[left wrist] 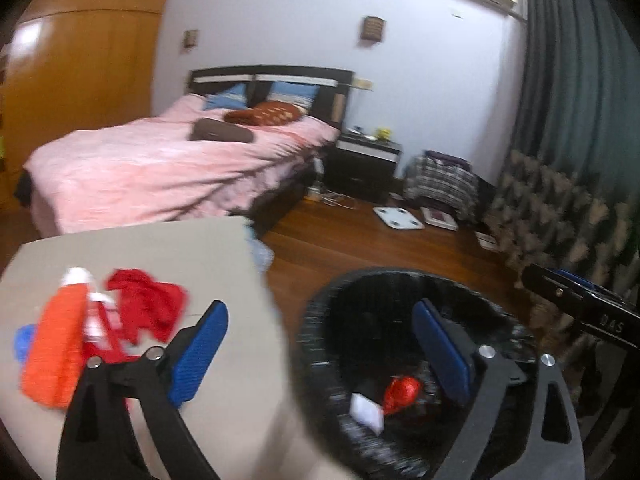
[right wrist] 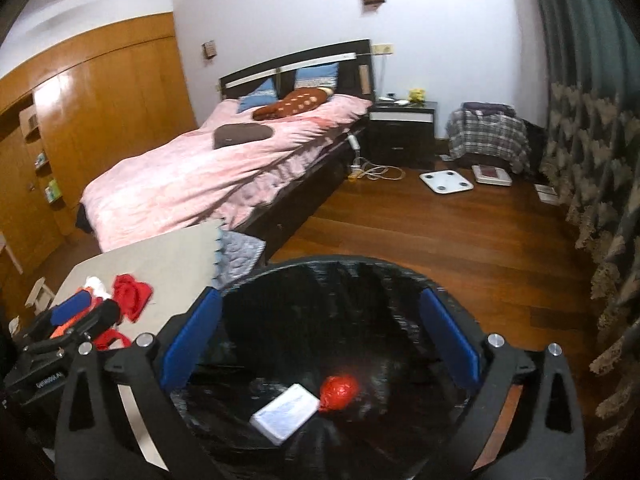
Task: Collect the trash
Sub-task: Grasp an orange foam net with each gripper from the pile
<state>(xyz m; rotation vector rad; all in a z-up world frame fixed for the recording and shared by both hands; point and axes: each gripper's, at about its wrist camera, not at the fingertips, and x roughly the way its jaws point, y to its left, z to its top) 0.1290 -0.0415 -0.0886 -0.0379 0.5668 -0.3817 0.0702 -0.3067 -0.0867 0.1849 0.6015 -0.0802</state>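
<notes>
Red and orange trash is piled near the left edge of the table, well back from its near edge: an orange bottle with a white cap, a crumpled red wrapper just beside it, and a small blue piece at the bottle's left side. A red foil ball and a white box are already seen lying on the bottom of the black-lined bin, which stands on the floor off the table's right edge.

The left gripper is spread wide with nothing between its pads; one finger hangs over the table, the other over the bin. The right gripper is likewise spread wide and empty, centred over the bin mouth.

The bottle is judged light, stiff and smooth; it is best taken across its body at mid-length, not at the cap. The wrapper is judged very light, soft and springy; a pinch on its bunched middle is advised, since a loose corner may slip out.

Open room is available above the table's bare middle and right portion. The bin rim lies close to the table's right edge, so a short, level carry is judged sufficient. The bed stands beyond the table's far edge.
</notes>
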